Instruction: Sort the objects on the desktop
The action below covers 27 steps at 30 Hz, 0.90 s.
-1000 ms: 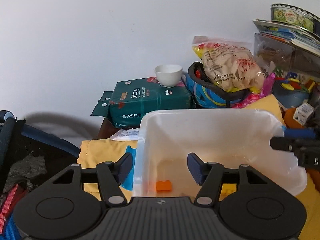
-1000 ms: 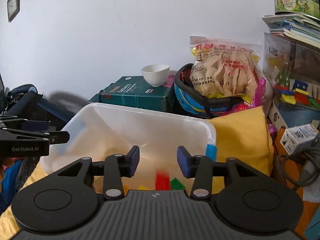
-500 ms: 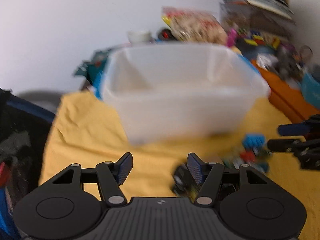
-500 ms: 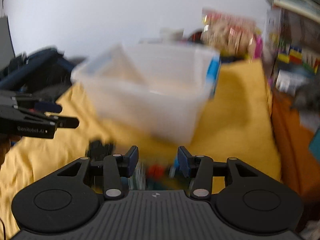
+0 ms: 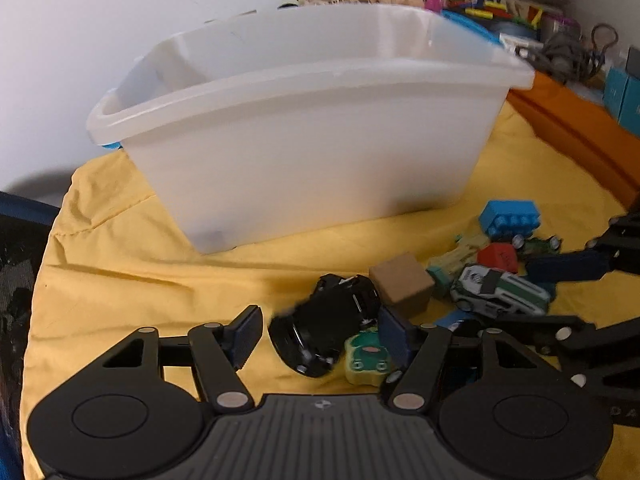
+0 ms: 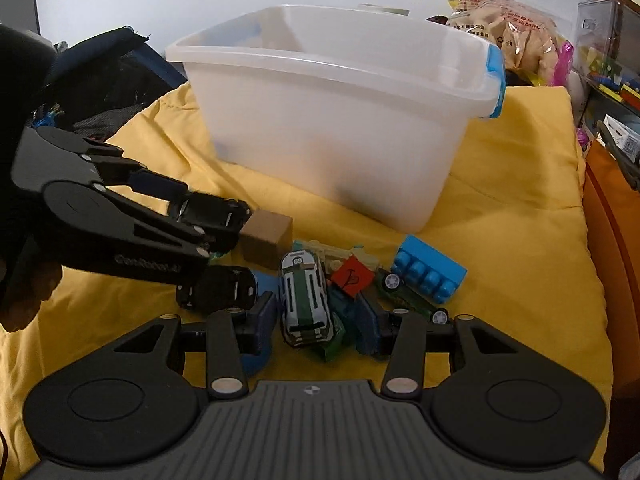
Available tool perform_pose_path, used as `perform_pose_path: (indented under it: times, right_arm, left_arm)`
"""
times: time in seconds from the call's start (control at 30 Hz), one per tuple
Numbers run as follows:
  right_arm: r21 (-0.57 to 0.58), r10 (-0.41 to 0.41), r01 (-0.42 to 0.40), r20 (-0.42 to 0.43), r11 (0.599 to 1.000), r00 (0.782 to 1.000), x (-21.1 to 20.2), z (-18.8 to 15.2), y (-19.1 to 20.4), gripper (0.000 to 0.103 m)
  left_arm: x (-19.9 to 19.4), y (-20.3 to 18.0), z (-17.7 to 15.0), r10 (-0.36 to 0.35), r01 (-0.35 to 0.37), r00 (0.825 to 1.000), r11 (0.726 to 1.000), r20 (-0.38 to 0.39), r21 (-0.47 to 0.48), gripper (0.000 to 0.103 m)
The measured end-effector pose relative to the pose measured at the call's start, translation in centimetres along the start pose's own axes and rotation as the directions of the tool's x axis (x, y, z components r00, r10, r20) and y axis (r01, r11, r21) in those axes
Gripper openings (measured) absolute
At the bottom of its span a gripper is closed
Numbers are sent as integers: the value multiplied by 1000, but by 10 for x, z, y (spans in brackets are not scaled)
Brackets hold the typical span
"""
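Lying beside one bin (image 6: 340, 128): two black cars (image 6: 218, 290).

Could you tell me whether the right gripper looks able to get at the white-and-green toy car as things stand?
Probably yes: the right gripper has its open jaws either side of the white-and-green toy car, nothing lying over it. The red block crowds one side.

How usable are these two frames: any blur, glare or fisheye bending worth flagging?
Left wrist view: mild motion blur on the black toy car and brown cardboard cube; the translucent plastic bin bows from fisheye distortion. Right wrist view: sharper, the white-and-green toy car is crisp, lighting even, no glare.
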State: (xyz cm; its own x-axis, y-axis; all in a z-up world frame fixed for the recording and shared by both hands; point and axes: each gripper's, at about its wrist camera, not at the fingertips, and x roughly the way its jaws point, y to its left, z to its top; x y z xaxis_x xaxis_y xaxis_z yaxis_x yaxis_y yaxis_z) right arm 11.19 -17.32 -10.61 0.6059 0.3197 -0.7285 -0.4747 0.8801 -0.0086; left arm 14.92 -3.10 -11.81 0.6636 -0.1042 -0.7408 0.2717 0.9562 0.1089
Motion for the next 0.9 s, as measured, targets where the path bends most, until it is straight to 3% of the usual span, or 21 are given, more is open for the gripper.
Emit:
perform_pose_path:
  times: [0.07, 0.13, 0.17, 0.2, 0.33, 0.43, 0.57, 0.67, 0.87, 0.9]
  right_arm:
    - [0, 7, -7, 8, 1000, 1000, 0, 0, -1, 39]
    - [2, 13, -13, 13, 1000, 1000, -2, 0, -1, 33]
    - [1, 10, -10, 18, 1000, 1000, -4, -1, -1, 33]
    - [4, 9, -9, 23, 1000, 1000, -6, -1, -1, 33]
    - [28, 18, -18, 17, 999, 1000, -9, -4, -4, 33]
    - [34, 12, -12, 6, 999, 1000, -5, -6, -4, 34]
    - [6, 4, -4, 4, 1000, 1000, -2, -2, 2, 34]
    - [-33, -7, 8, 8, 999, 1000, 0, -2, 9, 37]
    - [-21, -6, 6, 15, 1000, 1000, -2, -4, 9, 33]
    - [-14, -3, 4, 15, 1000, 1000, -3, -4, 9, 33]
  left_arm:
    - [1, 0, 0, 0, 0, 1000, 1000, 4, -2, 67]
    - [-1, 0, -1, -4, 4, 1000, 1000, 13, 0, 52]
    - [-3, 0, -1, -5, 5, 1000, 1000, 16, 8, 37]
    - [-4, 0, -2, -7, 7, 1000, 1000, 16, 17, 33]
    - [-13, 0, -8, -18, 18, 1000, 999, 16, 28, 35]
    - [-13, 0, -12, 6, -6, 1000, 1000, 20, 21, 47]
    - [-13, 1, -12, 8, -9, 1000, 1000, 16, 12, 48]
    - [-18, 1, -14, 36, -37, 999, 999, 7, 15, 59]
    - [-25, 4, -30, 31, -31, 999, 1000, 17, -5, 58]
    - [-26, 4, -31, 27, -27, 999, 1000, 21, 1, 53]
